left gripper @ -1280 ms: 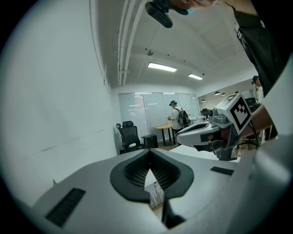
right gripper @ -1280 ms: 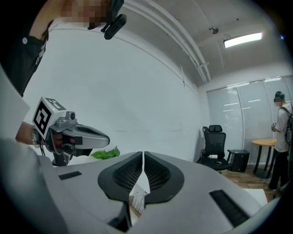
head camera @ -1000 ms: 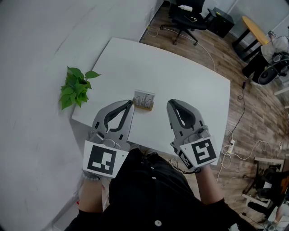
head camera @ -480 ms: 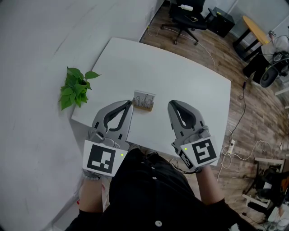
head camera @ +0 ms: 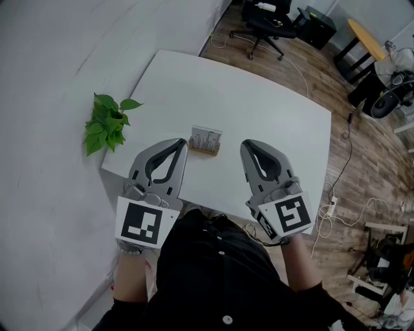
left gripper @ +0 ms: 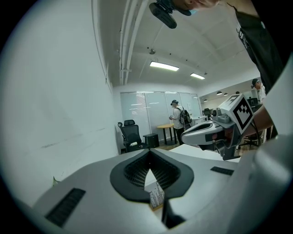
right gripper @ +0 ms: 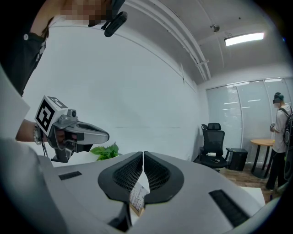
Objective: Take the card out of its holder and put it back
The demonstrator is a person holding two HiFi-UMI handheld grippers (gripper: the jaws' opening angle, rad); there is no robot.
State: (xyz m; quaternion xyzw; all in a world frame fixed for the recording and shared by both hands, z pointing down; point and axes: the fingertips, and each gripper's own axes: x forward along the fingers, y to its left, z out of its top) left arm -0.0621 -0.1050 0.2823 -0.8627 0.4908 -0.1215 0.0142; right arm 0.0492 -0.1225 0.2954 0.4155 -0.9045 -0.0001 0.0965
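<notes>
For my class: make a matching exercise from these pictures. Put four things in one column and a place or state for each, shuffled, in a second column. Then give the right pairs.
Things
1. green leafy plant
2. pale card in its small wooden holder
3. black office chair
4. grey left gripper

Places or states
A. on the wooden floor, beyond the white table's far edge
B. jaws shut, nothing between them
C. by the pale wall, left of the table
D. standing upright on the table, near its front edge

Pairs: 1-C, 2-D, 3-A, 4-B
</notes>
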